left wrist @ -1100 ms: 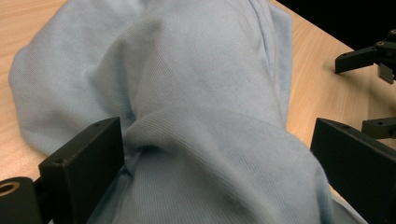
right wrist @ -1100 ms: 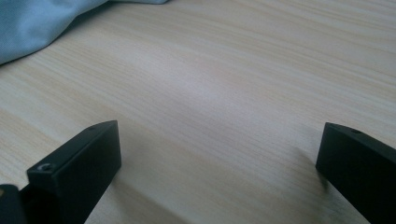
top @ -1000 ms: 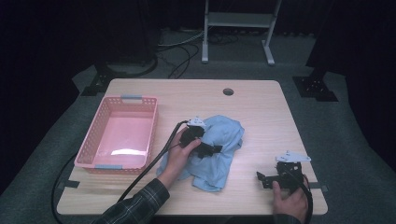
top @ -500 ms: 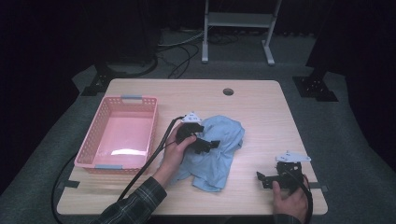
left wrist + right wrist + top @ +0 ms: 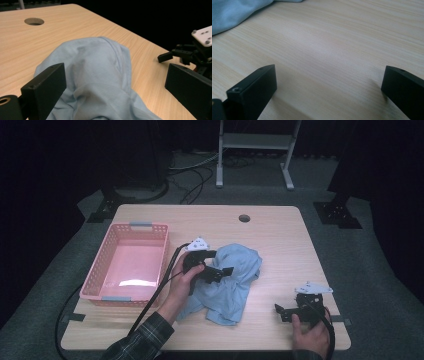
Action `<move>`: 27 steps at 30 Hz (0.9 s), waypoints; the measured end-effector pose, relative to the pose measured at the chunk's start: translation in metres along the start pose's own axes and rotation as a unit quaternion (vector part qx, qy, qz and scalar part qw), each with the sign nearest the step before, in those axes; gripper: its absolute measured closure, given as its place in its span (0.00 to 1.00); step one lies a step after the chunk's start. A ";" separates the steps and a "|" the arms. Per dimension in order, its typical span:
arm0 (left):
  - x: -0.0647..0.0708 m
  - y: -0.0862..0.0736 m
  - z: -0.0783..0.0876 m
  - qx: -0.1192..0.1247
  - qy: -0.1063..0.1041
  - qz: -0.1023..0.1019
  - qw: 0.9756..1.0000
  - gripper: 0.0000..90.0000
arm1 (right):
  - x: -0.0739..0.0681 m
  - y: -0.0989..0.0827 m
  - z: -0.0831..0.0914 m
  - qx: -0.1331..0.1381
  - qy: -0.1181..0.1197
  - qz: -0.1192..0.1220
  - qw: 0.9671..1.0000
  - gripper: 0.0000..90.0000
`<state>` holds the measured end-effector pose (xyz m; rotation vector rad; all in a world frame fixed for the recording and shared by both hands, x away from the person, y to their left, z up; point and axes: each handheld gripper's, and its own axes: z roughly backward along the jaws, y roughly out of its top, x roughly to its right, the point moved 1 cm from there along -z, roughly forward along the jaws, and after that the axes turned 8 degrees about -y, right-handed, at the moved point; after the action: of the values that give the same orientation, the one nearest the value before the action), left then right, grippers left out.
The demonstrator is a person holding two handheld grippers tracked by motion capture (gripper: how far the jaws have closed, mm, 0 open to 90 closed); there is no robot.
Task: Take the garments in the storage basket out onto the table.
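A crumpled light blue cloth [image 5: 235,282] lies in the middle of the wooden table [image 5: 280,235]. My left gripper [image 5: 222,263] hovers over the cloth's left part, held by a hand in a plaid sleeve. In the left gripper view the left gripper [image 5: 115,75] is open wide, with the cloth [image 5: 97,67] bulging below and between the jaws, not pinched. My right gripper [image 5: 280,313] rests near the table's front right edge, apart from the cloth. Its own view shows the right gripper [image 5: 329,72] open over bare wood, with the cloth [image 5: 234,12] at the upper left.
An empty pink plastic basket [image 5: 100,277] stands on the left side of the table. A round cable hole [image 5: 244,218] sits near the far edge. A black cable [image 5: 160,285] trails from the left gripper across the basket's right rim. A metal stand [image 5: 255,150] stands beyond the table.
My left gripper has drifted slightly left and away from the front edge over the cloth. The cloth and the right gripper have stayed in place.
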<state>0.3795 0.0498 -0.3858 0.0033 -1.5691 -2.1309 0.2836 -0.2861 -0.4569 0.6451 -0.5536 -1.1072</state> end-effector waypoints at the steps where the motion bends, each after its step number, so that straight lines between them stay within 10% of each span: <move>1: 0.001 0.001 0.002 0.004 0.000 -0.002 1.000 0.03 | 0.000 0.000 0.000 0.000 0.000 -0.001 1.000 0.00; 27: 0.033 -0.007 0.046 0.079 -0.021 -0.056 0.995 0.03 | 0.000 0.000 0.000 0.000 0.001 0.001 1.000 0.00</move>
<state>0.3346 0.0802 -0.3668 0.1020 -1.7982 -2.0964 0.2834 -0.2860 -0.4569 0.6459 -0.5520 -1.1043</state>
